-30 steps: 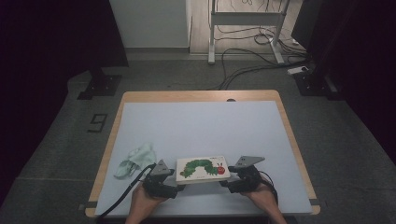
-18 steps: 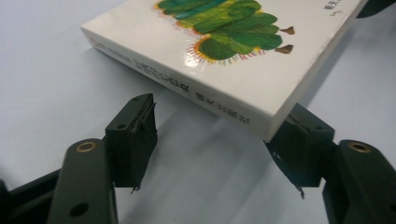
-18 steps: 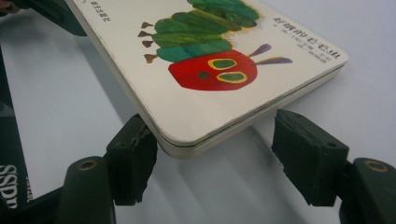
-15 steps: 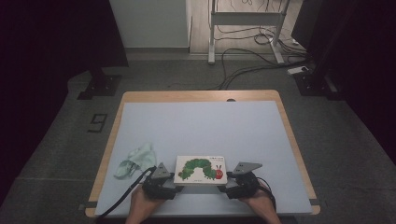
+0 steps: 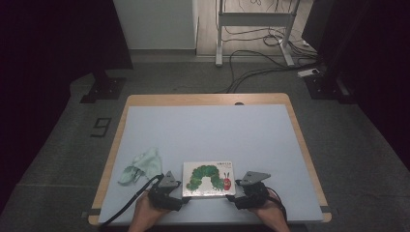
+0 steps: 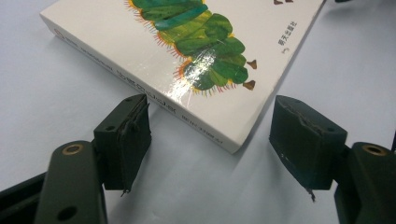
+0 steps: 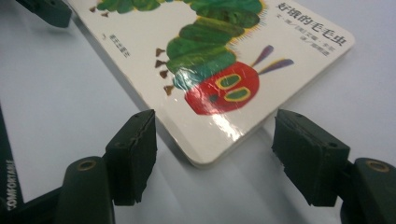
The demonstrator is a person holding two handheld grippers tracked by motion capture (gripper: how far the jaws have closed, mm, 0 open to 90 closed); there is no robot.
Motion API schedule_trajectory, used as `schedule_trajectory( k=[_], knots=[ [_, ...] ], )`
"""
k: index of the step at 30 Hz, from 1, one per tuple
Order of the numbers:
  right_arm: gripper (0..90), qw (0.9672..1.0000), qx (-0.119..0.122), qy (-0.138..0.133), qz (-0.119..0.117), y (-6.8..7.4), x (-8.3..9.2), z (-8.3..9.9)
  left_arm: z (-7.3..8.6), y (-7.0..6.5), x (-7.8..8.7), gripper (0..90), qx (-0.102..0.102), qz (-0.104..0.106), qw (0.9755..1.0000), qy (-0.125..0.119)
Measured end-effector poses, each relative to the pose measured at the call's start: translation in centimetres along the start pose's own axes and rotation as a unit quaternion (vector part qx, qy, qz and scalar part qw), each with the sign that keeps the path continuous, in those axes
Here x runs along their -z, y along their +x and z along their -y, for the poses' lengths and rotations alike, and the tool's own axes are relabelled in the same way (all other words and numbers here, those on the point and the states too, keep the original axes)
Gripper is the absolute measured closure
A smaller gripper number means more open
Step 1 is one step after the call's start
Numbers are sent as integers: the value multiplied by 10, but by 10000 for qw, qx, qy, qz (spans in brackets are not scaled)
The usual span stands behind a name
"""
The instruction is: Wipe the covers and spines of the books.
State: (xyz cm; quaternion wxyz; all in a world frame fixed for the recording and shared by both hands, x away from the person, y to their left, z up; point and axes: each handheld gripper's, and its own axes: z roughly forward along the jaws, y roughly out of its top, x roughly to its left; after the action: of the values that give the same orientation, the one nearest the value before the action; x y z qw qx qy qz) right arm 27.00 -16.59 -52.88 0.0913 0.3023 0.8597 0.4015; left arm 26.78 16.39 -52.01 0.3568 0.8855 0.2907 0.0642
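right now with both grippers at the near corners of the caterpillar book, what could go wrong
1. The glossy white caterpillar board book lies flat, and the open left gripper only straddles its corner, so closing may push it away.
2. The open right gripper may likewise slip off its rounded corner.
3. A slide left could reach the crumpled pale green cloth.

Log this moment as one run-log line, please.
book flat near table front edge | left gripper open at spine corner | right gripper open at corner | cloth left

High overview, 2 close book (image 5: 208, 179) views
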Motion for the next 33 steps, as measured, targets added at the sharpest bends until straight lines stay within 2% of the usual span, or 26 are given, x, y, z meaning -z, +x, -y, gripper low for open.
schedule_trajectory(
  k=[4, 6, 9, 11, 15, 25, 33],
  knots=[
    [311, 10000, 22, -17, 86, 0, 3, 3, 3, -2, 1, 294, -136, -126, 9998, -5],
    [347, 9999, 57, -41, 95, 2, 4, 5, 4, -3, 2, 328, -169, -194, 9997, -36],
    [407, 9998, 158, -40, 83, 7, 4, 6, 6, -4, 4, 390, -221, -190, 9996, -44],
    [451, 9995, 244, -58, 195, 10, 3, 6, 6, -6, 4, 435, -284, -195, 9994, -48],
    [474, 9994, 211, -102, 251, 10, 3, 7, 7, -7, 4, 479, -324, -182, 9993, -55],
    [486, 9995, 148, -81, 273, 2, -2, 2, 1, 7, -1, 522, -35, -162, 9997, -172],
    [483, 9994, 116, -85, 319, -11, -9, -6, -9, 20, -7, 501, -1, -259, 9996, -144]
  ],
)
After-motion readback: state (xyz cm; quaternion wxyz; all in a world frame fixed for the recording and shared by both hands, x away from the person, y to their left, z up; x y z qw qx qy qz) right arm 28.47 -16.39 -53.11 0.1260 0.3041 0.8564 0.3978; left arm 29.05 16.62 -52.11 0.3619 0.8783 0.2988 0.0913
